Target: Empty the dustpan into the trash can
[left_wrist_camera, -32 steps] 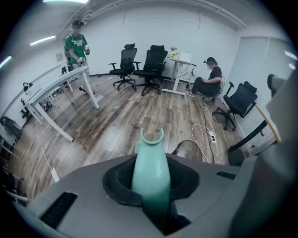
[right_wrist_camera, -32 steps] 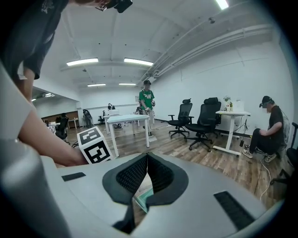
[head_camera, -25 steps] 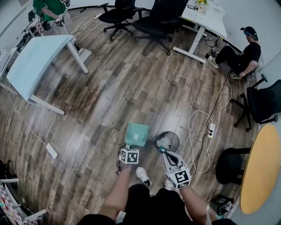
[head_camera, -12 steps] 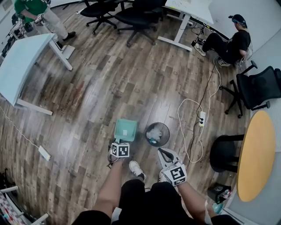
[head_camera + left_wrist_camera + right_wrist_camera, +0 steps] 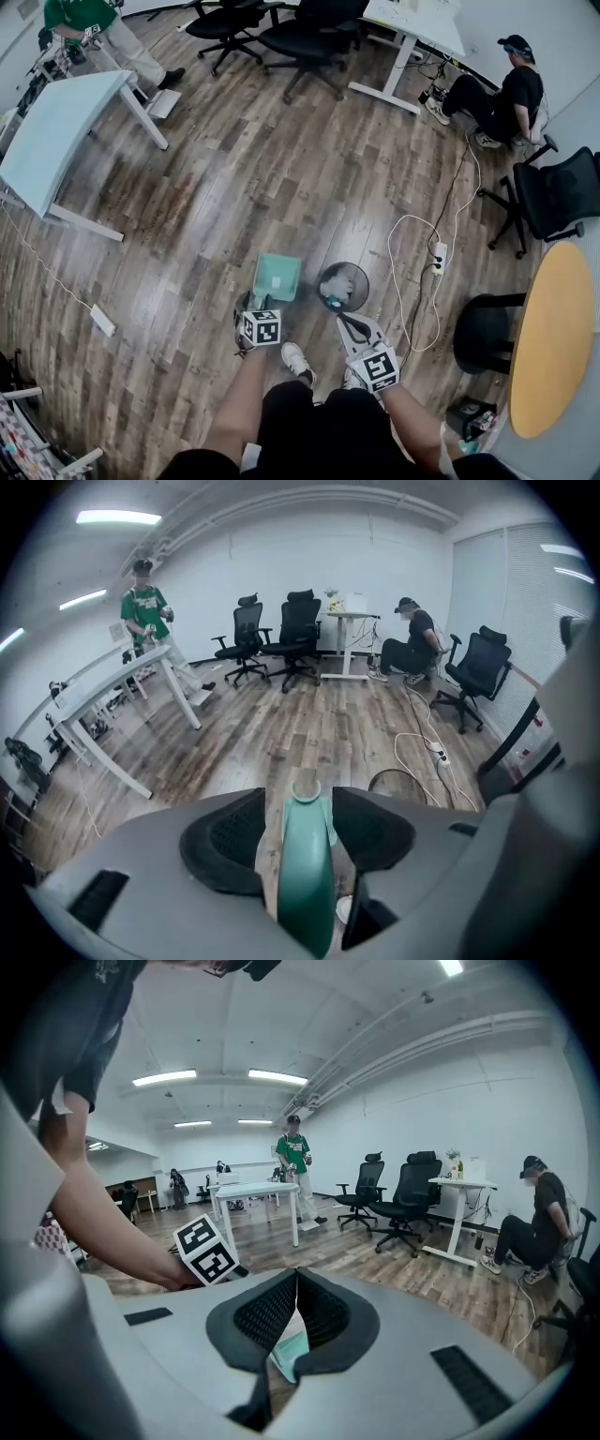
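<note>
A teal dustpan [image 5: 275, 278] lies flat on the wood floor just left of a round black trash can [image 5: 343, 287] that holds white rubbish. My left gripper [image 5: 255, 317] is at the pan's handle. In the left gripper view the teal handle [image 5: 305, 874] runs between the jaws of the left gripper [image 5: 300, 794], which are opening, with a gap on each side of it. The can's rim [image 5: 398, 778] shows at right. My right gripper [image 5: 352, 328] hovers just short of the can, shut and empty. In its own view the right gripper [image 5: 296, 1279] has its pads together, and the dustpan [image 5: 289, 1354] shows below them.
A white cable and power strip [image 5: 439, 255] lie right of the can. My white shoe [image 5: 298, 360] is near the pan. A yellow round table [image 5: 553, 337] and black chairs [image 5: 553, 202] stand at right, a pale blue table [image 5: 56, 141] at far left. Two people are at the back.
My right gripper has drawn back from the trash can's rim toward me. The dustpan stays on the floor beside the can, with the left gripper still at its handle.
</note>
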`<state>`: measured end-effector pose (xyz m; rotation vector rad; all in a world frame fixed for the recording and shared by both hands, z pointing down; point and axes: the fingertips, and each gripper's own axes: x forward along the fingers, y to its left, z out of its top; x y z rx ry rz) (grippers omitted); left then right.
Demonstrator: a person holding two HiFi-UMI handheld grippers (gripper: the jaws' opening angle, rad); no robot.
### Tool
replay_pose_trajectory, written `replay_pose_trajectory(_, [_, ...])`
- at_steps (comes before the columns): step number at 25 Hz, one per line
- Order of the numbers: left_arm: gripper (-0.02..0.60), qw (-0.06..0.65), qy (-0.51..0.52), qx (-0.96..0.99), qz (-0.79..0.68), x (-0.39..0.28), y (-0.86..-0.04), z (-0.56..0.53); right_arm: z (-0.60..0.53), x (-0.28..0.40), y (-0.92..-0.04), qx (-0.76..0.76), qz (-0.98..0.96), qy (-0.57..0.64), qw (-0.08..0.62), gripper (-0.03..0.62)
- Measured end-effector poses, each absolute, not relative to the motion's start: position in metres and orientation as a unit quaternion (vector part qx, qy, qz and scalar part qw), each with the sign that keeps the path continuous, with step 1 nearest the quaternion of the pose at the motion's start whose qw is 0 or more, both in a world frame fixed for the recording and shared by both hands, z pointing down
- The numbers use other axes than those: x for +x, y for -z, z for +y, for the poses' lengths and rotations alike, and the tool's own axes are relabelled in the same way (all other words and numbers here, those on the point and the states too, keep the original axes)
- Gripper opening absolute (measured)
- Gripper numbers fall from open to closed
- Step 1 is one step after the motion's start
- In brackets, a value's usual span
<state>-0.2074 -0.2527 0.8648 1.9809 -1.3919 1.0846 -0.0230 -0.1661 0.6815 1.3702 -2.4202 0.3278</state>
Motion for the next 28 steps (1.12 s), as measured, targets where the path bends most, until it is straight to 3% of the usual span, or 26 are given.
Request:
replay_pose_trajectory(15, [0.211,0.182,-0.26,0.764,-0.562,-0.184,-0.692,-0.198,-0.131,-0.003,-0.649,0.482,-0.859,-0.105,0.135,0.025])
replay_pose_trajectory(24, [0.047,0.174,-0.192,0.782,-0.567,-0.154,-0.636,-0.152,-0.126,0.012,-0.596,0.462,-0.88,-0.054,0.096,0.025])
replay_pose_trajectory(28, [0.023,0.177,-0.157,0.802,-0.549,-0.133,-0.62,-0.123,-0.107,0.02,-0.584,0.452,-0.887,-0.048,0.086,0.025])
